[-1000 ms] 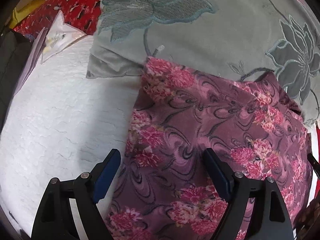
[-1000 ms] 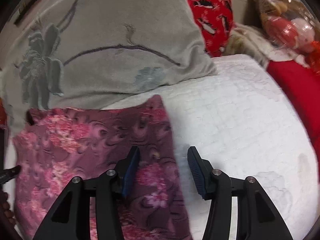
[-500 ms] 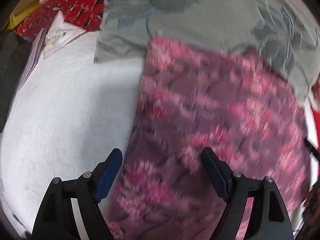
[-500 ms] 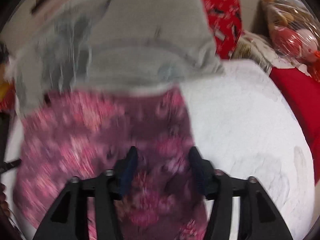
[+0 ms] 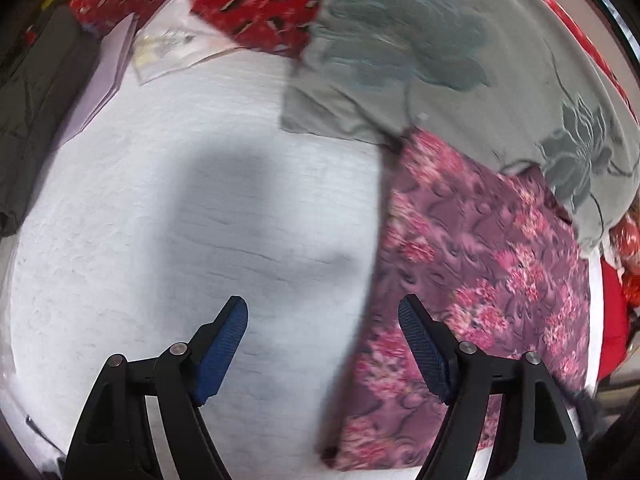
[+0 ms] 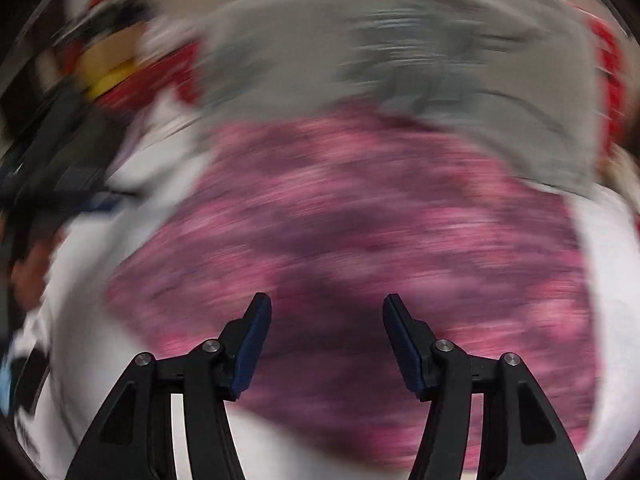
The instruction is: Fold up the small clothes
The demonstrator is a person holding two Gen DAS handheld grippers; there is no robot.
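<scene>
Jaws of both grippers apart (empty); one floral garment.

No text, label, brand, number or sign can be read in either view.

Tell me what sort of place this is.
Probably a bedroom, worked on a bed: a white quilted bedspread, a grey flower-embroidered pillow at its head, and the pink floral garment laid flat on it.
</scene>
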